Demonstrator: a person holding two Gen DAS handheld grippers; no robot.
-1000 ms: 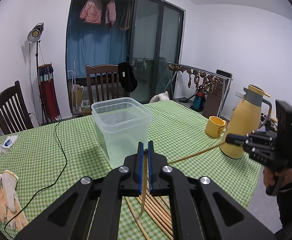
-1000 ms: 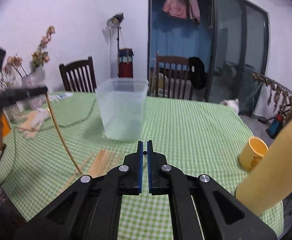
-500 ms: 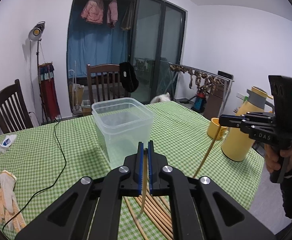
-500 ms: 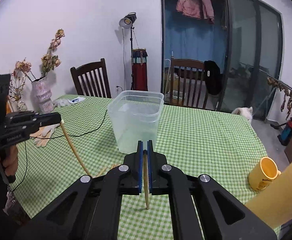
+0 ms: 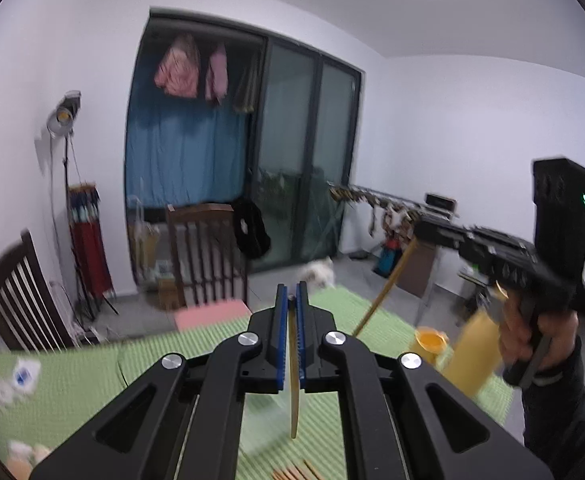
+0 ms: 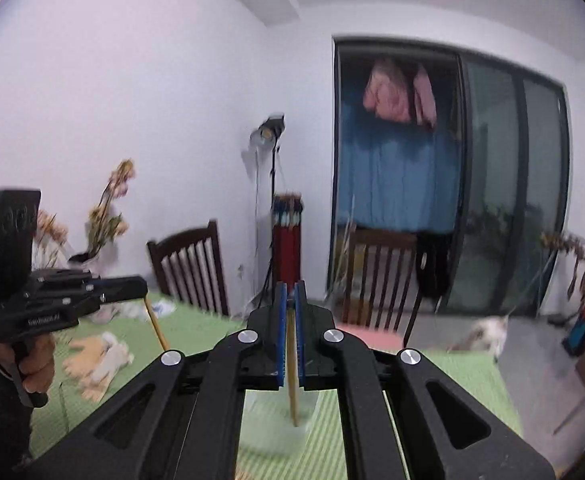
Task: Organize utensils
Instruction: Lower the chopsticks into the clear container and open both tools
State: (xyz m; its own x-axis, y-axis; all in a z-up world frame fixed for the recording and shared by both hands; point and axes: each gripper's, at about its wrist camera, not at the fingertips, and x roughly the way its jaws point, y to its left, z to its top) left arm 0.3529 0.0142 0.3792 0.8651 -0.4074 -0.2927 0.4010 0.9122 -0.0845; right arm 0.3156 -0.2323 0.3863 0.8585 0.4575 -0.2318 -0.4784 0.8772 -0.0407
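Chopsticks are up in the air, one in each gripper. The left gripper (image 5: 291, 300) is clenched on a chopstick (image 5: 293, 384) that hangs down between its blue pads, tip pointing at the green checked tablecloth (image 5: 76, 380). The right gripper (image 6: 290, 292) is likewise clamped on its own chopstick (image 6: 291, 376), which dangles over the clear plastic container (image 6: 268, 420) standing on the cloth just below it; whether the tip is inside the tub or only above it I cannot tell. More chopsticks (image 5: 292, 473) lie loose on the table at the near edge, under the left gripper. Seen from the left wrist, the right gripper sits far right, held by a hand (image 5: 536, 332) in a dark sleeve, its stick slanting down toward a yellow mug (image 5: 428, 340) and a yellow thermos (image 5: 474, 350). Seen from the right wrist, the left gripper is at the far left, gripped by the other hand (image 6: 36, 360), with pale gloves (image 6: 98, 362) lying on the cloth near it. Wooden chairs (image 6: 190, 268) stand on the far side, and a lamp on a stand (image 6: 268, 132) is by the wall. Both views are blurred
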